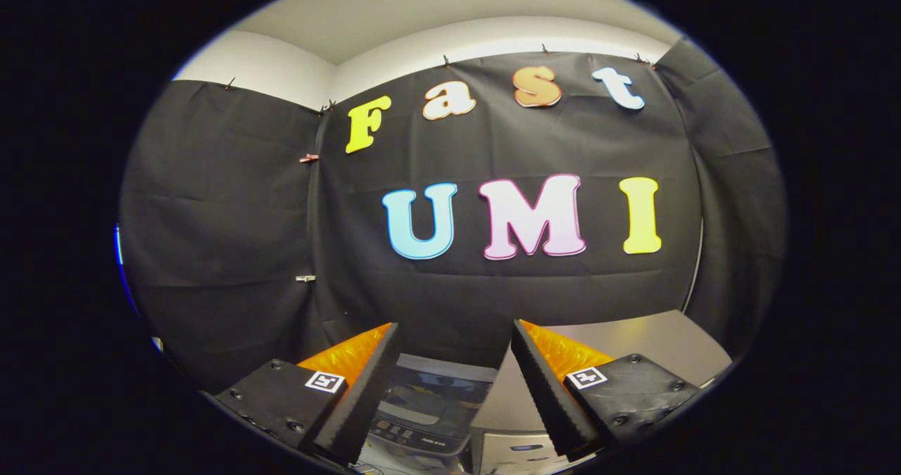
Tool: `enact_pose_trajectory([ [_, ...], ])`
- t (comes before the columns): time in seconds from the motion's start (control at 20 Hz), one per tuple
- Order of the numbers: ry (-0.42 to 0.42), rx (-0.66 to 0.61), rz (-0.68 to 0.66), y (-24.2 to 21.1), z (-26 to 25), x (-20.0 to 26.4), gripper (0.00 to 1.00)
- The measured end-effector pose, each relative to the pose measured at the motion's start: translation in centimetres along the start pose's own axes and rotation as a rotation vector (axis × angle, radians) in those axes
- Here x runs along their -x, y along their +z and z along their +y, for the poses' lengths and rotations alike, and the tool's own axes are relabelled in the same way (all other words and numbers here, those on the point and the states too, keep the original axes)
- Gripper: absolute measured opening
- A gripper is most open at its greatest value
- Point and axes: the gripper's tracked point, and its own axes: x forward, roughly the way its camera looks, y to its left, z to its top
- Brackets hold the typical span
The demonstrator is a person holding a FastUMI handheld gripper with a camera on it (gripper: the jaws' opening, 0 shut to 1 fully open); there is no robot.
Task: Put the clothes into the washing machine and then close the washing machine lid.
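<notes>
My gripper [456, 340] stands open, its two fingers wide apart with nothing between them. It is held high, looking at the booth's black cloth wall. Down between the fingers, and well below them, I see the washing machine [429, 408]: a dark glass lid that looks to lie flat and a control panel along its near edge. No clothes are visible in this view.
A grey, flat-topped cabinet or appliance [637, 345] stands to the right of the washing machine, partly behind my right finger. The black cloth wall [493, 299] rises close behind both machines, with a white wall above it.
</notes>
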Motion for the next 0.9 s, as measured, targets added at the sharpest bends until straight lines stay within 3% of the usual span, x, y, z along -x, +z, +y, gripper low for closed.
enact_pose_trajectory([
  [0.65,-0.149,0.053,-0.156,3.6,-8.0,12.5,0.98],
  [0.9,-0.137,0.015,-0.177,3.5,-8.6,15.3,0.98],
])
